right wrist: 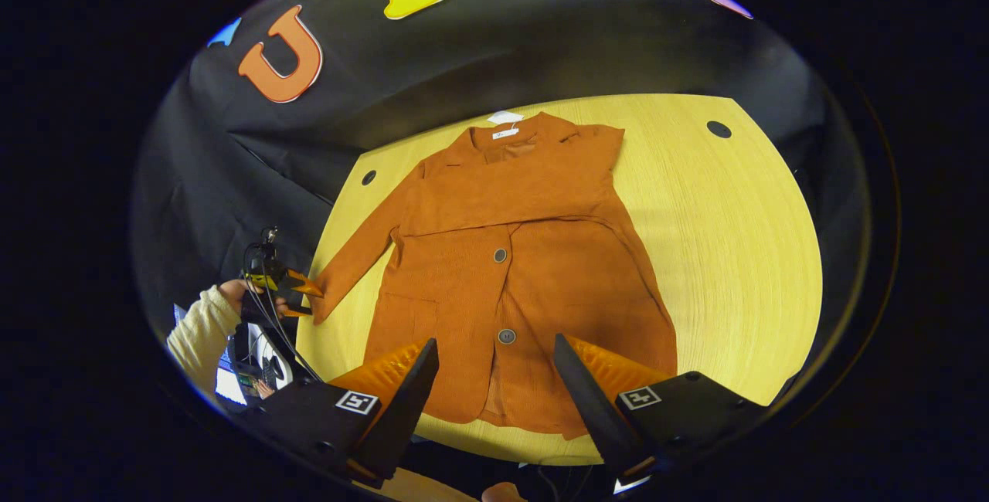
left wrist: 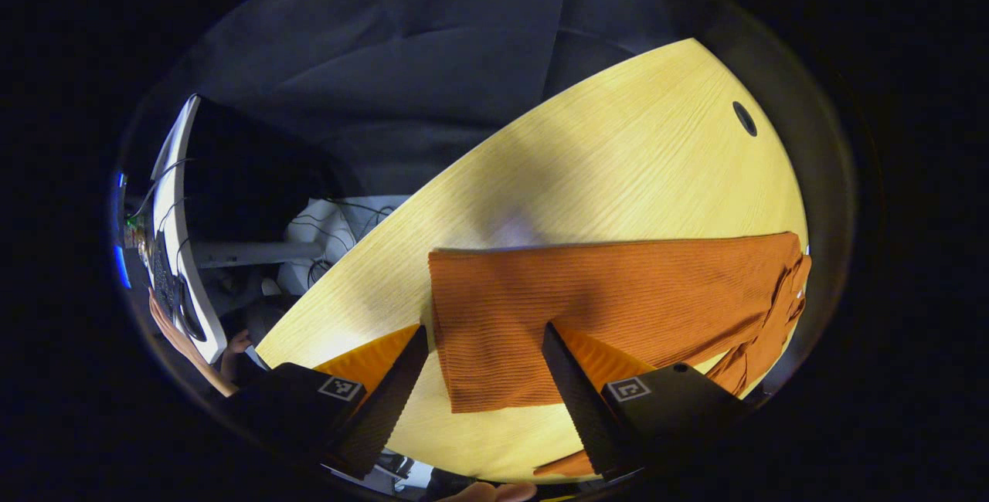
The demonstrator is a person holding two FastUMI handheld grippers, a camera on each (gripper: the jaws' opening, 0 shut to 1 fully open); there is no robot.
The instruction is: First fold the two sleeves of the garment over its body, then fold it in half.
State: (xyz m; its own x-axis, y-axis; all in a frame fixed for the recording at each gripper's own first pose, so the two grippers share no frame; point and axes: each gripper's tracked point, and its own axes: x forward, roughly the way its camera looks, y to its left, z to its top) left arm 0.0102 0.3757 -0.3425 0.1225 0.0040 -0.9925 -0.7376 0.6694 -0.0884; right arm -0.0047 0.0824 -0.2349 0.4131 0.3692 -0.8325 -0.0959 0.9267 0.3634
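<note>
An orange buttoned jacket (right wrist: 510, 255) lies flat on the yellow wooden table (right wrist: 734, 239), collar toward the far wall. One sleeve is folded across the chest (right wrist: 533, 193). The other sleeve (right wrist: 363, 247) stretches out to the table's left edge. In the left gripper view that sleeve (left wrist: 603, 301) runs to the right, and its cuff end lies on the table between the fingers of my left gripper (left wrist: 485, 328), which stands open. The left gripper (right wrist: 282, 284) sits at the cuff, held by a hand in a cream sleeve. My right gripper (right wrist: 494, 340) hovers open over the jacket's hem.
The table has small dark cable holes (right wrist: 718, 129) (right wrist: 368, 177) near its far corners. The black cloth wall (right wrist: 463, 62) hangs right behind the table. Off the table's left side stand a white desk with a keyboard (left wrist: 174, 255) and cables (left wrist: 340, 216).
</note>
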